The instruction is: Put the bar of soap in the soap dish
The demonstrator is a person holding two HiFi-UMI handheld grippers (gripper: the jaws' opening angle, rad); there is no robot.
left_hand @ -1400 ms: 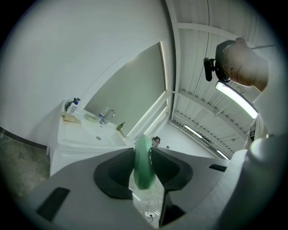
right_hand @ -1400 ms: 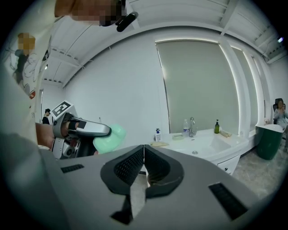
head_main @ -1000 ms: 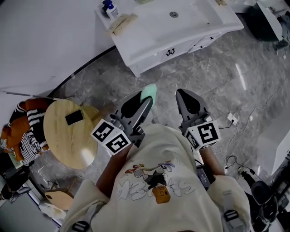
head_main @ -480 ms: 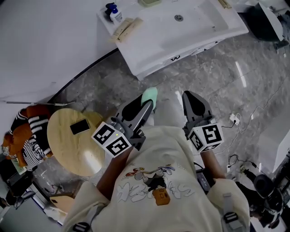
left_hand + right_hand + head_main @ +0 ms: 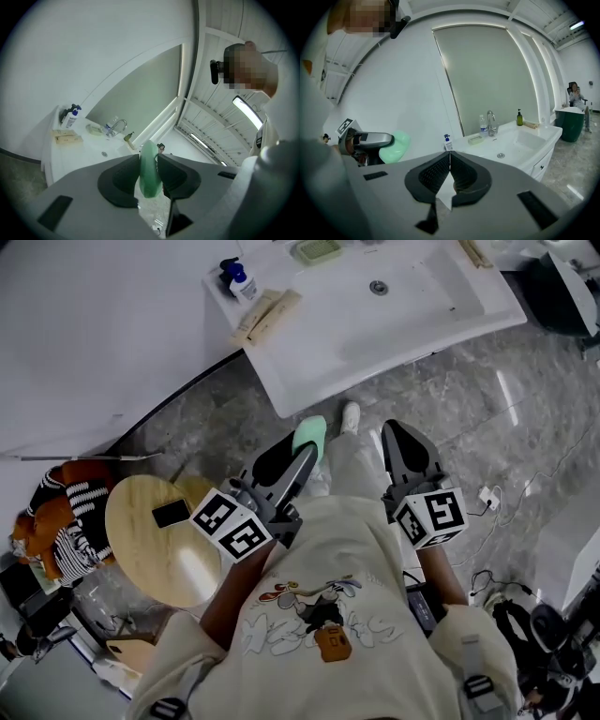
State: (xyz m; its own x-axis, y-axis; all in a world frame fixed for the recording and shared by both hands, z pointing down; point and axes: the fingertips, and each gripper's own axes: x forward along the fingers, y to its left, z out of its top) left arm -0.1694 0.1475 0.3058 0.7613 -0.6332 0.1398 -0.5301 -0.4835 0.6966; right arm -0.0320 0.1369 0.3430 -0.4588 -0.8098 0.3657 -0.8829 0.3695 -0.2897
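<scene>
A pale green bar of soap (image 5: 308, 438) (image 5: 149, 168) stands on edge between the jaws of my left gripper (image 5: 302, 448) (image 5: 149, 164), which is shut on it, well short of the white sink counter (image 5: 309, 343). From the right gripper view the soap (image 5: 395, 146) shows at the left, held by the other gripper. The green soap dish (image 5: 317, 250) (image 5: 476, 138) (image 5: 94, 130) sits at the back of the counter, left of the tap (image 5: 490, 121). My right gripper (image 5: 397, 439) (image 5: 449, 169) is shut with nothing in it, held beside the left one.
A blue-capped pump bottle (image 5: 238, 277) and a wooden tray (image 5: 267, 316) sit at the counter's left end. The basin drain (image 5: 379, 287) lies in the middle. A round wooden side table (image 5: 159, 540) with a dark phone (image 5: 172, 514) stands at the left. Cables (image 5: 487, 495) lie on the marble floor.
The whole view has slid so that the sink counter sits lower and closer, and the soap dish has come into sight. Both grippers keep their pose, with the soap still held.
</scene>
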